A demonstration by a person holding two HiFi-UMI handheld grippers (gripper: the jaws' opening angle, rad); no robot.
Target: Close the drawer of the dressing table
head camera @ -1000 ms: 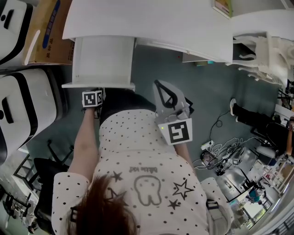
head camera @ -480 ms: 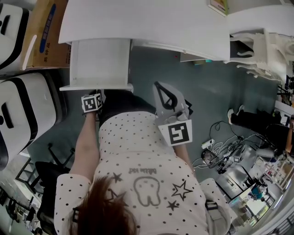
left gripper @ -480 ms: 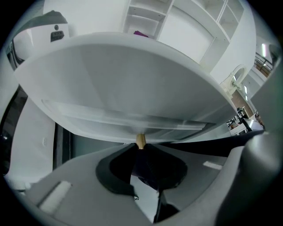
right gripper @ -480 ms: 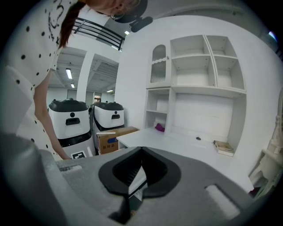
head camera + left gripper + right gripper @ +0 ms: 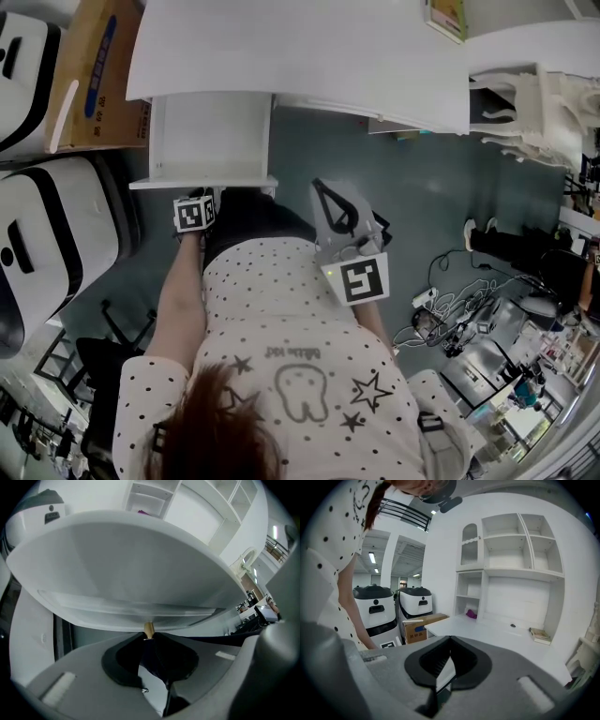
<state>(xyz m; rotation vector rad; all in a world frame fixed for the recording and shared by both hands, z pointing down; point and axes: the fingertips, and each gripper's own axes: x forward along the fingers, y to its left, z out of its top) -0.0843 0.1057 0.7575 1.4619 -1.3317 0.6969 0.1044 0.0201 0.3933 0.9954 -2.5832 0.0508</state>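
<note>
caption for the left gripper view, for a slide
Left hand-held gripper closed on the brass knob of the dressing table's white drawer.

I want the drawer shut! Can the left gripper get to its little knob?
Looks like yes: the left gripper is right at the drawer front, its tips seemingly closed on the knob, nothing in between.

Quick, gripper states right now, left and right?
Left gripper: closed on the drawer knob.
Right gripper: closed, holding nothing.
</note>
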